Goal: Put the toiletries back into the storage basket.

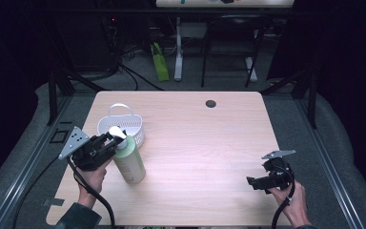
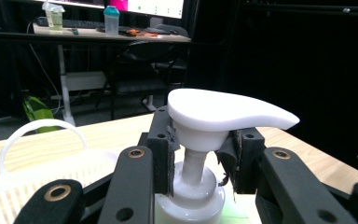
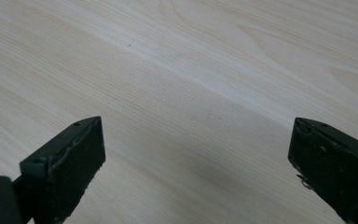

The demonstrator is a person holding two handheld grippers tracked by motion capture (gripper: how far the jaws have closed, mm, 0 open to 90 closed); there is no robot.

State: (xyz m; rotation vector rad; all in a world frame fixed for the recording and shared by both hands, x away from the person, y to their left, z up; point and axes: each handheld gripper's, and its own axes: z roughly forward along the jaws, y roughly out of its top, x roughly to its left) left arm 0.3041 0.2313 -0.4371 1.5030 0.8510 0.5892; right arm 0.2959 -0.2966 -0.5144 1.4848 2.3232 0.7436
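Left tongs [image 2: 200,154] clamped on pump bottle [image 1: 129,162] neck, seemingly beside basket [image 1: 134,130]; right tongs [image 3: 198,163] wide over bench [image 1: 205,138].

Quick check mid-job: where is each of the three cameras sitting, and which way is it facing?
High view: above the person's side, looking forward and down on the table; both hands, the left gripper and the right gripper show.
Left gripper view: rides the left gripper, looking level past the pump bottle between its jaws, basket beside.
Right gripper view: rides the right gripper, looking down at bare tabletop between its wide-open jaws.
Shared: high and left gripper views both show the bottle and basket.
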